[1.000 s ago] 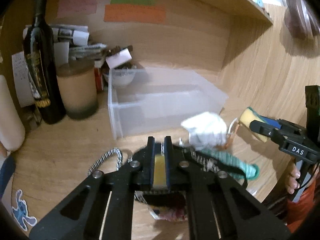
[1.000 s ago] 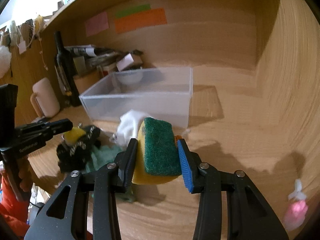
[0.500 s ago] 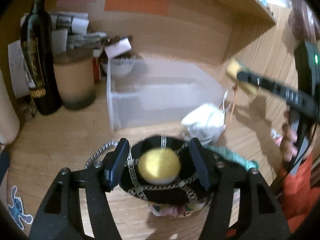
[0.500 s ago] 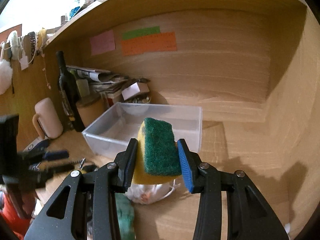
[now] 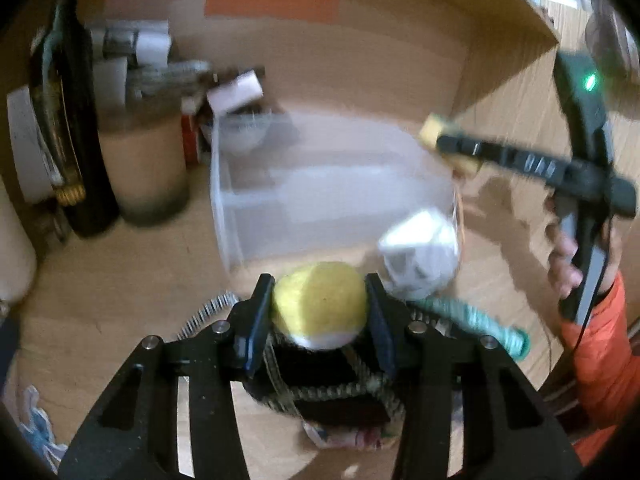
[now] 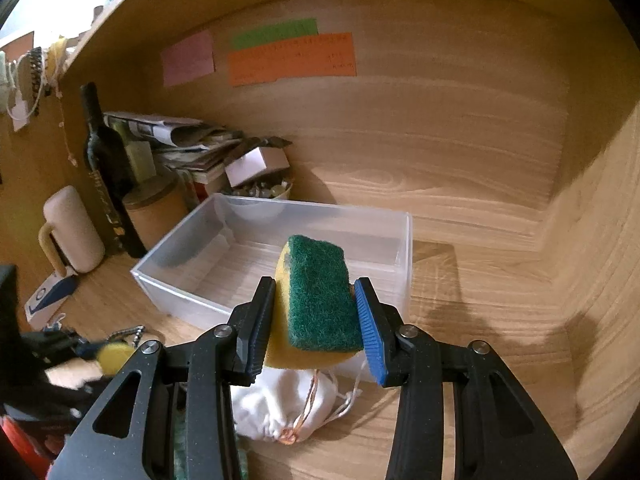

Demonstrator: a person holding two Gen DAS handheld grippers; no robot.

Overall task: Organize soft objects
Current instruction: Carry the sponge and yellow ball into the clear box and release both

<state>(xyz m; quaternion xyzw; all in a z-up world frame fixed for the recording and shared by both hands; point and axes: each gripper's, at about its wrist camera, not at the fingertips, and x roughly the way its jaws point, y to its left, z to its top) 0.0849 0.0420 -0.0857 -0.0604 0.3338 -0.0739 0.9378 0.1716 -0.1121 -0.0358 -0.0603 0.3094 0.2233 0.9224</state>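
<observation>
Right wrist view, centre frame: right gripper [image 6: 316, 320] clamped on a sponge [image 6: 316, 304], green scouring face toward the lens, yellow foam behind, both pads pressing its sides. Half a second back, held low before the near wall of the clear plastic bin [image 6: 404, 240]; now raised, sponge overlapping the bin's open interior in the picture, so probably above or close to the near rim. Bin looks empty. White drawstring pouch [image 6: 288, 412] on the wooden desk [image 6: 480, 320] at lower centre, partly hidden by the fingers.

Left wrist view, lower centre: left gripper [image 5: 320, 308] with jaws just closed in on a yellow ball [image 5: 320, 304]. A second back, jaws shut with no ball between them; half a second back, spread wide around it; now pads touching both flanks. Frame blurred, so firmness of grip hard to judge. Under the ball, a black chain-trimmed pouch [image 5: 332, 396]; to its right, a teal knitted strip [image 5: 472, 316] and the white pouch again. Upper right of this view: right gripper with its sponge near the bin's far right corner, and an orange sleeve [image 5: 600, 344] below.

Meaning for the task, as a judgement: sponge nearly ready for release into the bin, ball newly secured and likely next. Remaining soft items untouched on the desk.
</observation>
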